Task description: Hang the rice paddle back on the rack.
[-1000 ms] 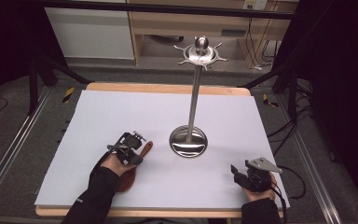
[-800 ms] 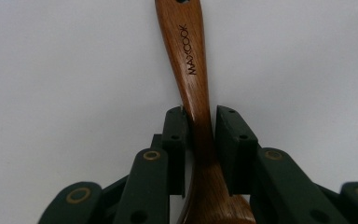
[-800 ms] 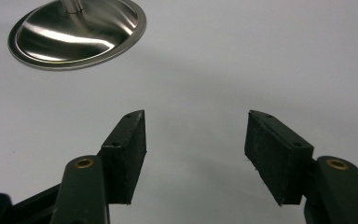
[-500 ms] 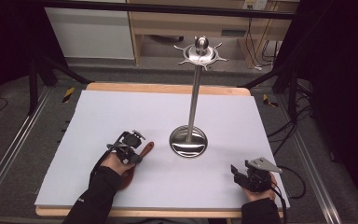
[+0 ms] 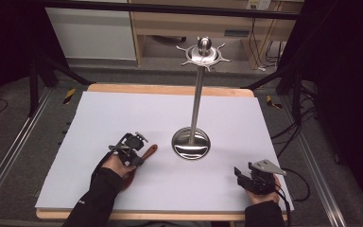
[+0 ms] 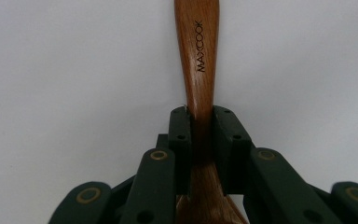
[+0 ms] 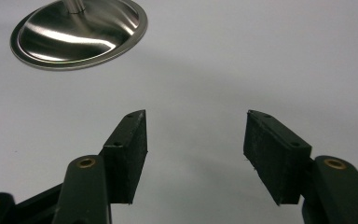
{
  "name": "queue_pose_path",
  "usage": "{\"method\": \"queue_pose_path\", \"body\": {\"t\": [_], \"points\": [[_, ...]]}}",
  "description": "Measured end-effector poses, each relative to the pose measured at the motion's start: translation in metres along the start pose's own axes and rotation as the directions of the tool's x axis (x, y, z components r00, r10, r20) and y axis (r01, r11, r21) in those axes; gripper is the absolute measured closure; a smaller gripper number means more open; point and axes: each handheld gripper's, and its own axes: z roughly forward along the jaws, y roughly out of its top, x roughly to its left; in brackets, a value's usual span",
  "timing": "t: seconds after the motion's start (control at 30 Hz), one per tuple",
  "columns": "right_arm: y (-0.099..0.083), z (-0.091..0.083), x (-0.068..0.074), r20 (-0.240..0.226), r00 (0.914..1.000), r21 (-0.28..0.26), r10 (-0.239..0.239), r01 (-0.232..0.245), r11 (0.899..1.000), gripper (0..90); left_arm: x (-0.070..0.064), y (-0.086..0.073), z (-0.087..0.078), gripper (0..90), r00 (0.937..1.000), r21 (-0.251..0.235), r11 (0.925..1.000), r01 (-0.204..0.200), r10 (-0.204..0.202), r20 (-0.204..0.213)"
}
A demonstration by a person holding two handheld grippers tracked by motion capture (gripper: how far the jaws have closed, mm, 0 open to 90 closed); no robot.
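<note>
From the high view I see my left claw [image 5: 139, 153] low on the white worktop [image 5: 99, 118], left of centre, clenched on a wooden spoon [image 5: 150, 150] whose handle end pokes out toward the stand [image 5: 196, 94]. The spoon's wider part shows dark beneath my left hand [image 5: 116, 163]. The stand is upright near the middle of the worktop, a thin steel post on a round base [image 5: 191, 143], with a hooked crown at the top. My right claw [image 5: 238, 174] sits near the worktop's front right corner, well apart from the stand, a grey plate on its top.

In the left gripper view, both jaws press against the spoon's [image 6: 198, 56] narrow neck, one on each side. The handle runs straight away from me over the white surface, and the word MAXCOOK is printed along it. Below the jaws the wood widens.

In the right gripper view, my right claw [image 7: 195, 140] is released, jaws spread wide with bare white worktop [image 7: 270, 56] between them. The stand's shiny base [image 7: 79, 32] lies at upper left, apart from the jaws.
</note>
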Motion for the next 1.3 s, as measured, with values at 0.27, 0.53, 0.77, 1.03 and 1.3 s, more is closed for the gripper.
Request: {"method": "queue_pose_path", "body": {"t": [0.27, 0.53, 0.77, 1.03, 1.3], "points": [[0.000, 0.001, 0.001, -0.007, 1.0000, 0.009, 0.000, 0.000, 1.000, 39.7, 0.001, -0.001, 0.000, 77.6, 1.0000, -0.011, 0.9999, -0.003, 0.003, 0.007], [0.000, 0.001, 0.000, -0.010, 0.9999, 0.006, -0.002, 0.002, 1.000, 41.4, 0.003, 0.001, 0.000, 78.0, 0.9997, 0.000, 0.9999, -0.017, 0.017, 0.016], [0.000, 0.000, 0.000, -0.011, 0.9999, 0.006, -0.001, 0.001, 1.000, 41.4, 0.002, -0.001, -0.003, 78.1, 0.9994, -0.019, 0.9993, -0.031, 0.031, 0.012], [0.000, 0.000, 0.000, -0.009, 1.0000, 0.010, 0.002, -0.002, 1.000, 41.4, 0.000, -0.006, -0.013, 78.3, 0.9992, -0.071, 0.9968, -0.038, 0.038, 0.009], [0.000, 0.000, 0.000, -0.006, 1.0000, 0.009, 0.002, -0.002, 1.000, 41.5, 0.000, -0.014, -0.024, 78.4, 0.9993, -0.134, 0.9904, -0.034, 0.036, 0.009]]}}
